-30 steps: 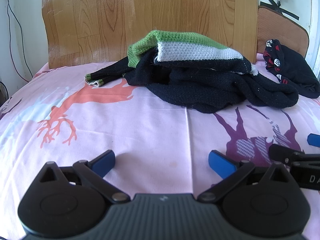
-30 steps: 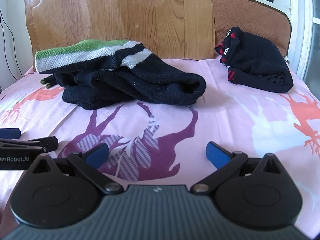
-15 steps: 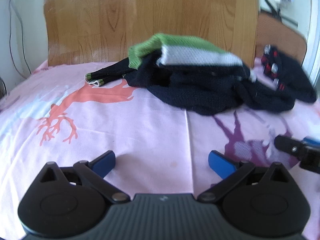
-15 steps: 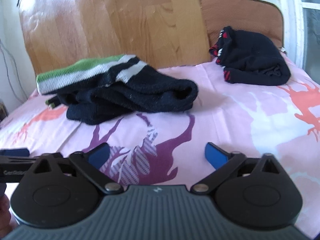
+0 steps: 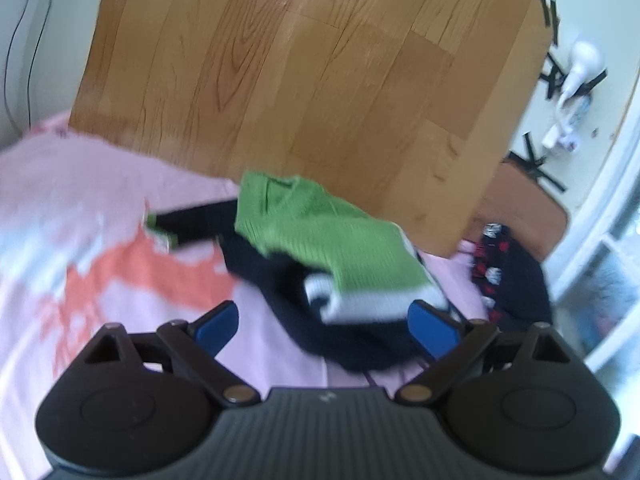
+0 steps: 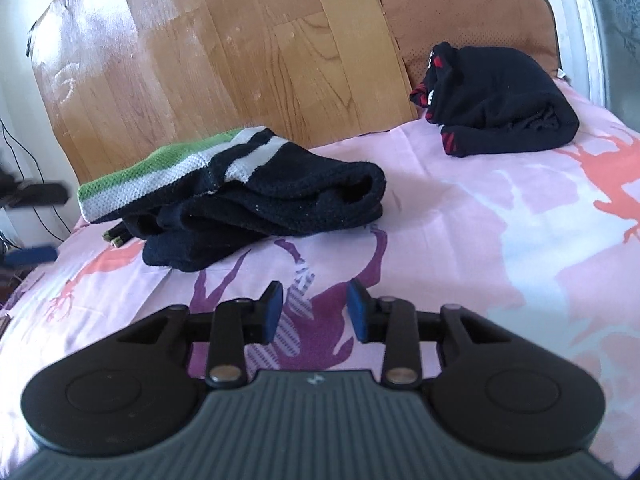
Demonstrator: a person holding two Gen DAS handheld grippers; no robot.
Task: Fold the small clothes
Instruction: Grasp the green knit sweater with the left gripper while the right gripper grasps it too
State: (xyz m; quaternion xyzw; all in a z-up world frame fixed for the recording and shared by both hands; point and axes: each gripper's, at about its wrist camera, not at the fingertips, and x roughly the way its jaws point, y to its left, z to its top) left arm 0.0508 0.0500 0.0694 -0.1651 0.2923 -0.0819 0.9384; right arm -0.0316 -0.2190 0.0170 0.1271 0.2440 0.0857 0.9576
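A crumpled knit sweater (image 5: 328,264) in green, white and dark navy lies in a heap on the pink bed sheet (image 5: 100,264); it also shows in the right wrist view (image 6: 256,192). My left gripper (image 5: 326,322) is open and empty, raised and tilted just in front of the sweater. My right gripper (image 6: 314,312) hangs over the sheet (image 6: 460,240) short of the sweater, its jaws narrowed to a small gap with nothing between them. The left gripper's finger (image 6: 36,194) shows at the far left of the right wrist view.
A folded dark garment with red and white trim (image 6: 496,104) lies at the back right by a brown cushion (image 6: 472,20). A wooden headboard (image 5: 304,80) stands behind the bed. A white window frame (image 5: 600,220) is on the right.
My left gripper has risen and moved in toward the sweater, tilting right. My right gripper's jaws have closed from wide open to a narrow gap and it has lifted.
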